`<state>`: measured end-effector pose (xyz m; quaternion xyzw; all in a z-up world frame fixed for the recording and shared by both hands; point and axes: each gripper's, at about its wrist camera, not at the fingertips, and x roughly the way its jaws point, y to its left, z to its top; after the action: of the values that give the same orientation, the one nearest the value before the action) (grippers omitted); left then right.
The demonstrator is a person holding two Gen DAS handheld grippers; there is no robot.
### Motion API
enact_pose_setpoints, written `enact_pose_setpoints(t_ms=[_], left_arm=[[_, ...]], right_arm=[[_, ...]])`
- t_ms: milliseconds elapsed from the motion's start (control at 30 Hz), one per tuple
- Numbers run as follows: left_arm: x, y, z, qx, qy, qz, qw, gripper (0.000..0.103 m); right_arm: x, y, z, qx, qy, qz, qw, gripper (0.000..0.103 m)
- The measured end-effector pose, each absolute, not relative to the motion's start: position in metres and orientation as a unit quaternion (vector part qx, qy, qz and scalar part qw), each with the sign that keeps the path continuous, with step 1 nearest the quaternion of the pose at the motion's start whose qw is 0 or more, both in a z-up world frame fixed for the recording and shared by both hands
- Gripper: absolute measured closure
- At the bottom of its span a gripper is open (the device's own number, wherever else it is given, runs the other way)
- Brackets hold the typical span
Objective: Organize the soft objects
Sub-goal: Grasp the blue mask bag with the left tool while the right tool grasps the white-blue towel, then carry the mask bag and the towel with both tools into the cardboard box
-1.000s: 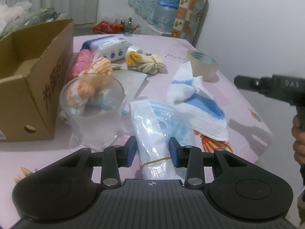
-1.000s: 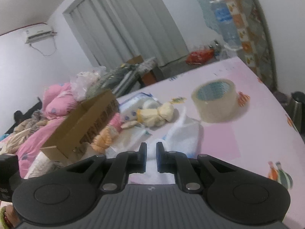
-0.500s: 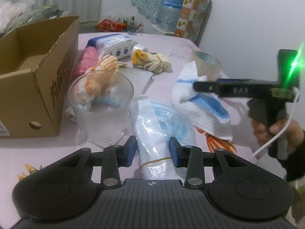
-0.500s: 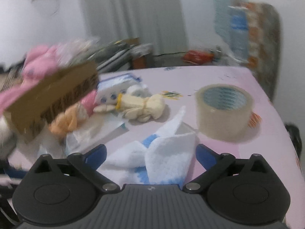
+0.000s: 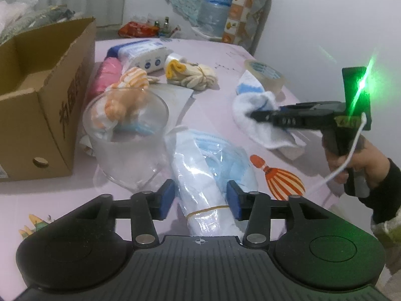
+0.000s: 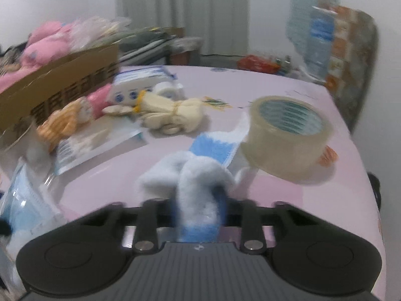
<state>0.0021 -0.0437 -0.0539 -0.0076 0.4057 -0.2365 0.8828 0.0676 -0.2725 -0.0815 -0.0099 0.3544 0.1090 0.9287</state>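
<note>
1. Left wrist view: the left tool (image 5: 200,198) has just spread its blue pads; the clear plastic bag of pale blue face masks (image 5: 208,175) lies between them on the pink bench (image 5: 218,50), unpressed.
2. The right tool (image 6: 199,208), its pads just closing, pinches the white-and-blue fluffy towel (image 6: 198,175) beside the roll of clear packing tape (image 6: 288,135).
3. An open brown cardboard box (image 5: 50,100) stands on the left.

The left hand-held gripper (image 5: 200,198) is pitched downward, its jaws just opened wider and parted. The right hand-held gripper (image 6: 199,208) is held by a dark-sleeved hand (image 5: 356,160), angled downward, jaws closed against white-and-blue cloth.
</note>
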Motion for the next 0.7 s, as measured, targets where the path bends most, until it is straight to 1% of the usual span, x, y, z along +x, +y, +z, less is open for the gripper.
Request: enact_pose_setpoints(t_ms=[67,167,267,333,467,600,667,700], left_arm=[[0.003,-0.045,-0.055,-0.011,0.412,-0.243,0.878,0.038],[0.003,-0.047,-0.057,-0.011,0.419,-0.250,0.873,0.031],[0.005,-0.048,-0.059,-0.013,0.427,-0.250,0.869,0.026],[0.007,-0.047,-0.061,-0.019,0.435,-0.250,0.865,0.025],[0.013,-0.044,-0.065,-0.046,0.455,-0.257,0.852,0.024],[0.019,-0.039,-0.073,-0.081,0.471,-0.272,0.835,0.026],[0.020,-0.038,-0.075,-0.095,0.469,-0.278,0.833,0.034],[0.019,-0.037,-0.074,-0.102,0.467,-0.283,0.832,0.037]], right_arm=[[0.067,-0.284,-0.082,0.033,0.357,0.102,0.928,0.052],[0.061,-0.303,-0.080,0.120,0.359,0.129,0.917,0.053],[0.044,-0.319,-0.077,0.203,0.349,0.169,0.899,0.053],[0.029,-0.326,-0.073,0.249,0.337,0.196,0.886,0.053],[-0.002,-0.327,-0.068,0.302,0.329,0.251,0.859,0.053],[-0.012,-0.311,-0.083,0.314,0.363,0.267,0.835,0.053],[-0.010,-0.302,-0.093,0.313,0.384,0.266,0.827,0.053],[-0.007,-0.299,-0.097,0.316,0.392,0.266,0.822,0.053]])
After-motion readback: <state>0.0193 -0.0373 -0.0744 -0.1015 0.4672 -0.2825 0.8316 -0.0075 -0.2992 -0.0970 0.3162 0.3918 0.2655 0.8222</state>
